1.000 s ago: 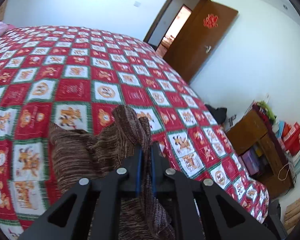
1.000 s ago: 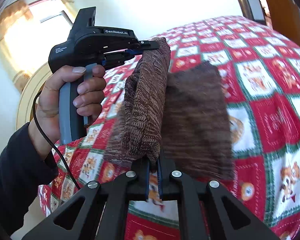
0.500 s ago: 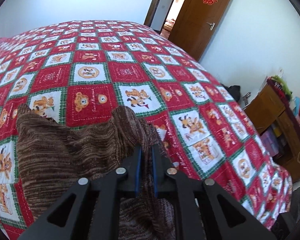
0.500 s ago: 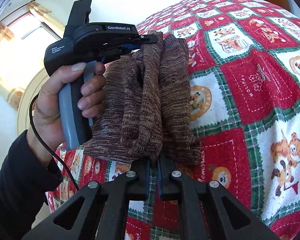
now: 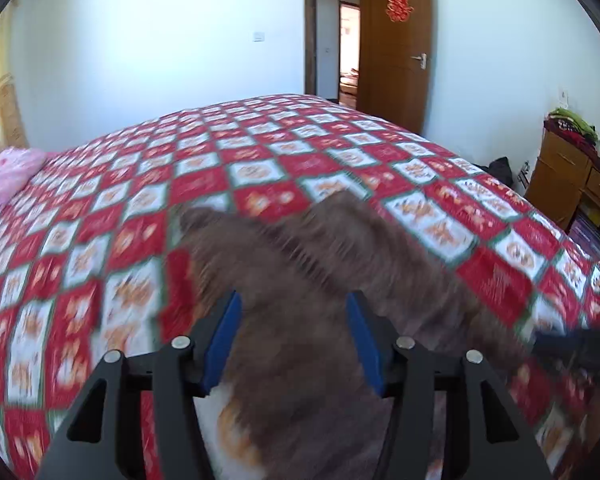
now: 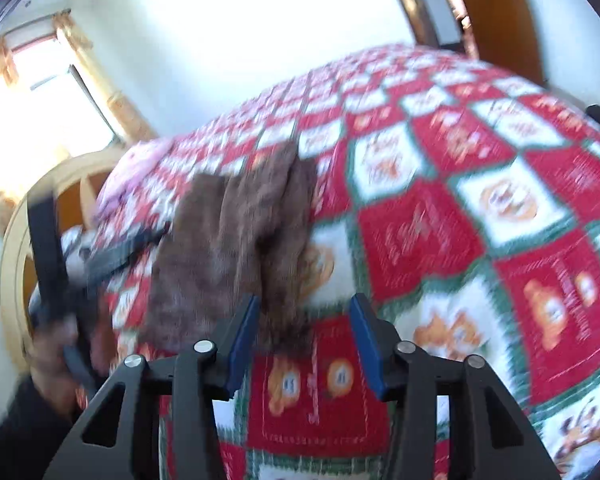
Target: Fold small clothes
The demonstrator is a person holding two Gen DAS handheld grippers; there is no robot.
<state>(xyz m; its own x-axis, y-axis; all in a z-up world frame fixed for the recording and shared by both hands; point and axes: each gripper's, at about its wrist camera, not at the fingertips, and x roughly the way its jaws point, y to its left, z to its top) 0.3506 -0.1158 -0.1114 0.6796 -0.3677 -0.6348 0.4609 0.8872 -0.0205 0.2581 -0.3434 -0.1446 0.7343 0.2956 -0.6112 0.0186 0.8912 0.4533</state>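
- Brown knit garment (image 6: 236, 248) lies on the red-and-white checked bedspread (image 6: 460, 216), near its close edge, blurred in both views
- In the right wrist view we see its long axis running from our fingers away toward the window side; far end narrow, near end wider and bunched in folds
- In the left wrist view the garment (image 5: 300, 320) fills the lower centre, spreading away toward the door (image 5: 396, 48)
- Left gripper (image 5: 296, 340): jaws opening, blue pads spread; cloth lies between them, but we see no pad pressing on it
- Right gripper (image 6: 304, 344): jaws opening, pads apart; the garment's near edge sits by the left pad, whether touching we can't tell
- Pink pillow (image 5: 4, 176) at the far left of the bed
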